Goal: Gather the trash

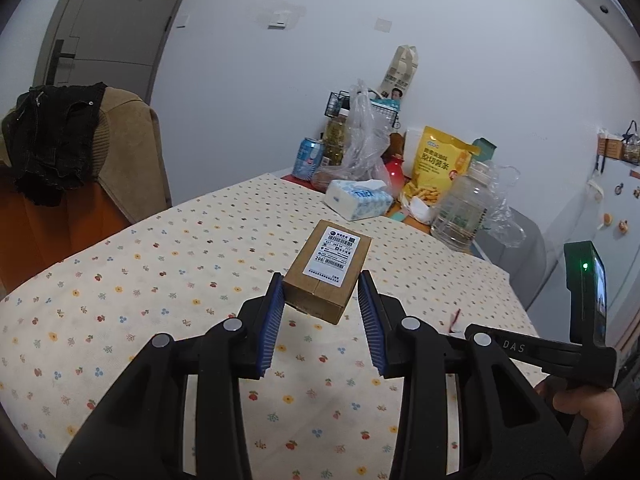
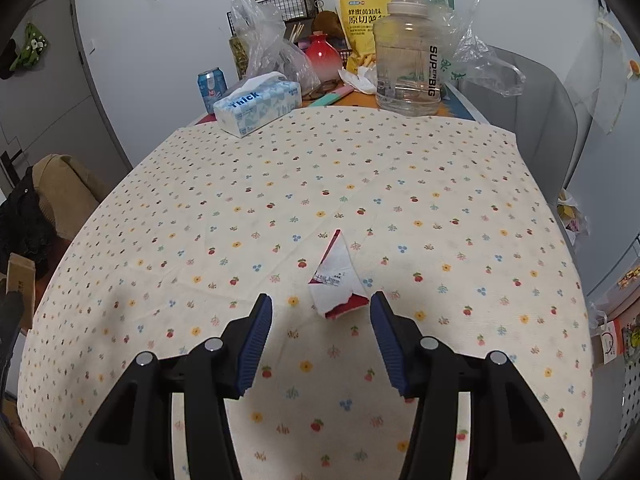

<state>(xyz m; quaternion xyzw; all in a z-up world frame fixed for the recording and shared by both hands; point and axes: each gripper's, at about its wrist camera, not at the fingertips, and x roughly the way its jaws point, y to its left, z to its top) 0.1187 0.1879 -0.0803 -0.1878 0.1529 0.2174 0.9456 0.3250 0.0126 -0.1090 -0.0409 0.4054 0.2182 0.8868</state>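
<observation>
A small cardboard box [image 1: 330,270] with a white shipping label sits between the fingers of my left gripper [image 1: 322,286]. Its near end looks raised off the flowered tablecloth [image 1: 160,280], and the blue pads touch its sides. The box also shows at the left edge of the right wrist view [image 2: 18,284]. A torn red and white paper wrapper [image 2: 338,284] lies on the tablecloth just ahead of my right gripper [image 2: 322,308], which is open and empty. The wrapper's near end lies between the open fingertips.
At the table's far end stand a tissue pack [image 2: 258,108], a blue can [image 2: 211,86], a big clear bottle [image 2: 408,52], plastic bags [image 2: 272,48], a red vase [image 2: 322,58] and a yellow snack bag [image 2: 368,20]. A chair with clothes [image 1: 76,148] stands at the left.
</observation>
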